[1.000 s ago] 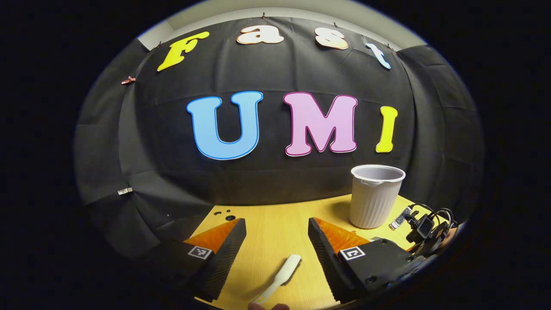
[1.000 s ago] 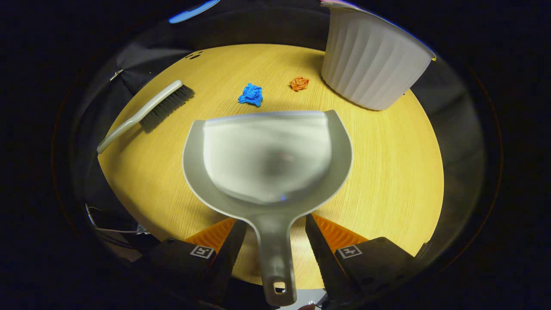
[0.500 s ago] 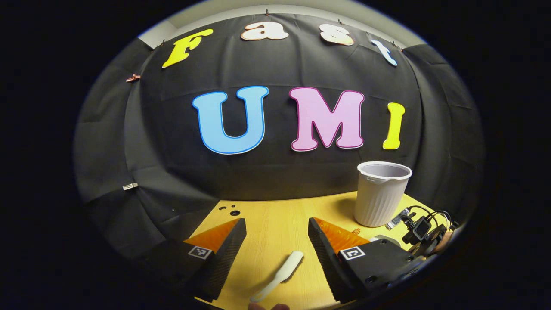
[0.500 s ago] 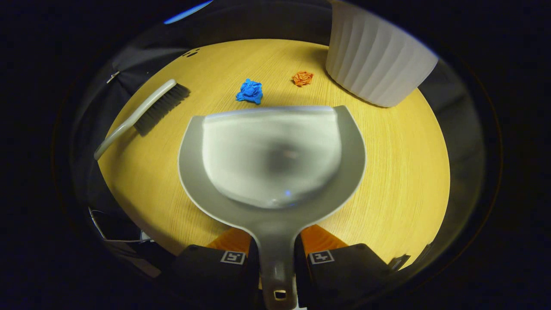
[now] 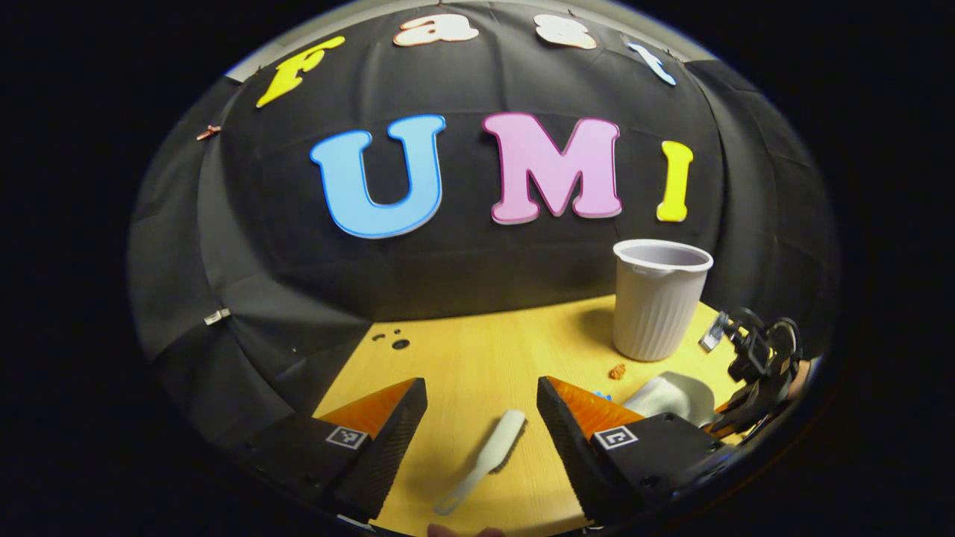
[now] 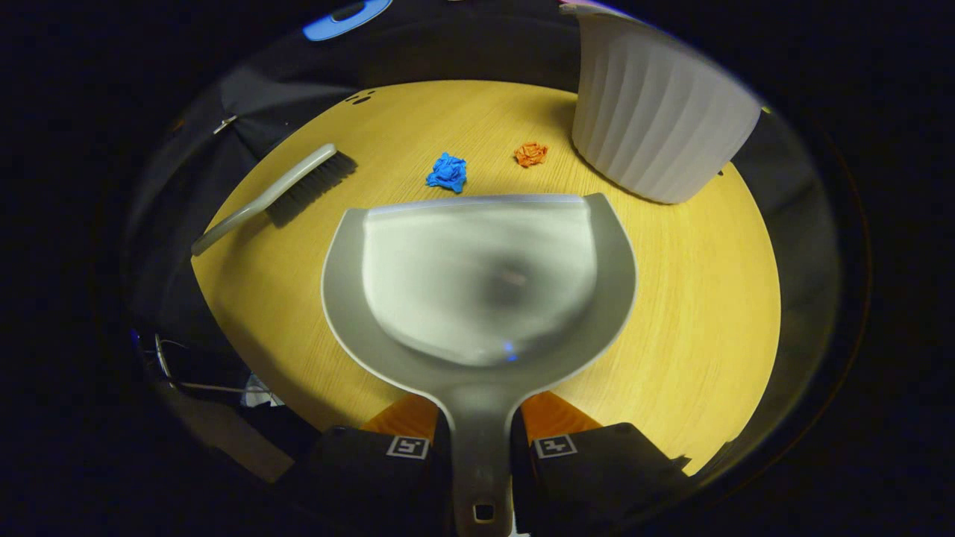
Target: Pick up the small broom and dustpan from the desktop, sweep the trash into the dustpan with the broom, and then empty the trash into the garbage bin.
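Now the right gripper (image 6: pixel 477 447) is clenched on the dustpan (image 6: pixel 477 276) handle. The left gripper (image 5: pixel 481 418) hangs released over the broom (image 5: pixel 485 459) on the desk (image 5: pixel 462 358); it should lower straight and pinch the handle, not the bristles.

dustpan (image 5: pixel 669 394) partly behind left gripper (image 5: pixel 481 403), bin (image 6: pixel 656 127) rim cropped

Wood tabletop (image 6: pixel 694 298), black cloth wall (image 5: pixel 477 268) behind.
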A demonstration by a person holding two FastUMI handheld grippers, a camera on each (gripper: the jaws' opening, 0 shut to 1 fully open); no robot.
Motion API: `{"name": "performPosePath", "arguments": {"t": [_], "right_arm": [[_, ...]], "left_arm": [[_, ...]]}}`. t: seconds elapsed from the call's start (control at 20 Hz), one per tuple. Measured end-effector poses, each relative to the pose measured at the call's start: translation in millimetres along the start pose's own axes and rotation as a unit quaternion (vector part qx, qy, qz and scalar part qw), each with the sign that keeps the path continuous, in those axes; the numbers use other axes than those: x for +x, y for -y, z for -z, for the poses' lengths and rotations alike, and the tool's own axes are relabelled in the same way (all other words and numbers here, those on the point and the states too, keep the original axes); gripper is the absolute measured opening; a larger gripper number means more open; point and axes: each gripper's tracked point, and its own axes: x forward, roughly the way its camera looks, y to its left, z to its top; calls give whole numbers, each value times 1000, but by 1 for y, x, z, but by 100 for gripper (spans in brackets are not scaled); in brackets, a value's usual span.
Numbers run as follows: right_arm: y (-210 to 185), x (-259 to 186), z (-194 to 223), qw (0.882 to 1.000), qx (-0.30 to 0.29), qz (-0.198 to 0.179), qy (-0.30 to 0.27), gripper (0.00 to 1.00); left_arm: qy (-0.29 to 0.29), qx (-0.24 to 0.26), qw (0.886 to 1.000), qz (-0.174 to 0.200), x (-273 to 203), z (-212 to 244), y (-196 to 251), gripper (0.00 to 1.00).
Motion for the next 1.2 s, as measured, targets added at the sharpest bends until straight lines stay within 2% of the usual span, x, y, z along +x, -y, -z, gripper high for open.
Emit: {"name": "performPosePath", "arguments": {"t": [0.1,0.25,0.5,0.55,0.65,0.75,0.8,0.85,0.9,1.0,1.05,1.15,1.2], "right_arm": [[6,-11,4,1000,-19,0,4,36],[15,-28,13,1000,-21,-2,12,36],[33,-41,24,1000,-14,8,18,36],[35,-44,27,1000,-8,10,18,32],[40,-47,32,1000,0,15,19,36],[45,-50,38,1000,6,19,18,36],[47,-51,41,1000,10,20,16,32],[48,-52,44,1000,15,21,15,36],[50,-53,46,999,20,22,13,32],[52,-53,51,999,29,25,11,38],[51,-54,54,999,30,25,10,40],[51,-55,57,999,25,23,6,36],[50,-55,57,1000,19,21,3,36]], "left_arm": [[-45,10,999,23,11,25,8,96],[-120,40,991,46,26,74,7,95],[-243,77,963,84,50,148,2,92],[-263,81,958,84,56,159,-1,90],[-293,84,949,87,67,177,-9,89],[-321,86,938,97,71,194,-13,87],[-334,86,933,102,74,200,-13,87],[-346,84,928,109,78,207,-12,85],[-362,80,921,119,81,216,-10,85],[-387,77,910,128,84,229,-11,82],[-394,78,906,130,87,232,-11,81],[-407,78,900,136,91,236,-10,80],[-401,81,902,138,95,234,-11,78]]}}
